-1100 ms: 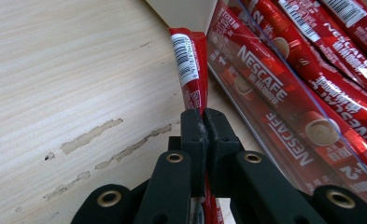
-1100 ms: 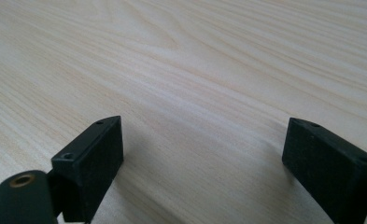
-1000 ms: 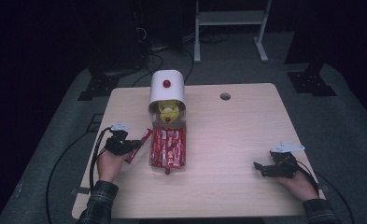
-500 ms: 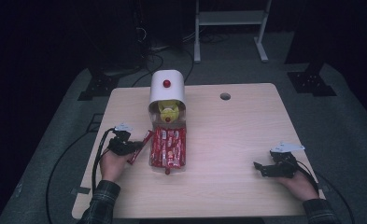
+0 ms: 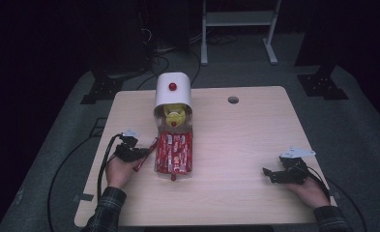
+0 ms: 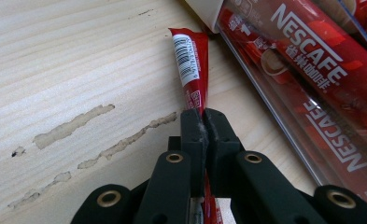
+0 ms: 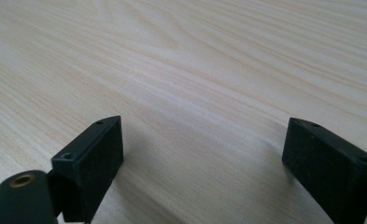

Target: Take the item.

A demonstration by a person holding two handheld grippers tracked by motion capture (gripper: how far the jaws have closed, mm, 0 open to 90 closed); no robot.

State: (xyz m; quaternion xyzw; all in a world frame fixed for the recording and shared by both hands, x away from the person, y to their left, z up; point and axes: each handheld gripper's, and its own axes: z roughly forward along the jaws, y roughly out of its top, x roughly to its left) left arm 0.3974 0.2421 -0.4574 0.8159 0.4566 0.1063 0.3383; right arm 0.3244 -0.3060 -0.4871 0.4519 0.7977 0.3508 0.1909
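From the high view, a pale wooden table [image 5: 236,145] stands on a grey floor, with a small round hole [image 5: 233,100] near its far edge. Left of the middle lies a clear dispenser box [image 5: 173,150] with a white rounded cap [image 5: 173,89] at its far end, a red knob [image 5: 172,87] on the cap and something yellow [image 5: 174,115] just below it. The box is packed with red Nescafé stick packets [image 5: 174,153] laid side by side. The left gripper [image 5: 140,153] sits just left of the box, held by a hand [image 5: 117,170] in a plaid sleeve; a single red stick [image 5: 146,154] runs slantwise through its jaws, touching or nearly touching the box's left wall. The right gripper [image 5: 270,174] rests well apart, near the right front corner of the table, with a grey plate on top.

In the left gripper view, the two black jaws are pressed together on the single red stick [image 6: 193,70], pinching it partway along; its barcode end points away, close to the corner of the box. The clear box wall [image 6: 284,116] runs along the right with packets [image 6: 321,56] behind it. Pale smears [image 6: 74,126] mark the tabletop at left.

In the right gripper view, the jaws of the right gripper [image 7: 204,149] stand wide apart with bare wood [image 7: 195,70] between them
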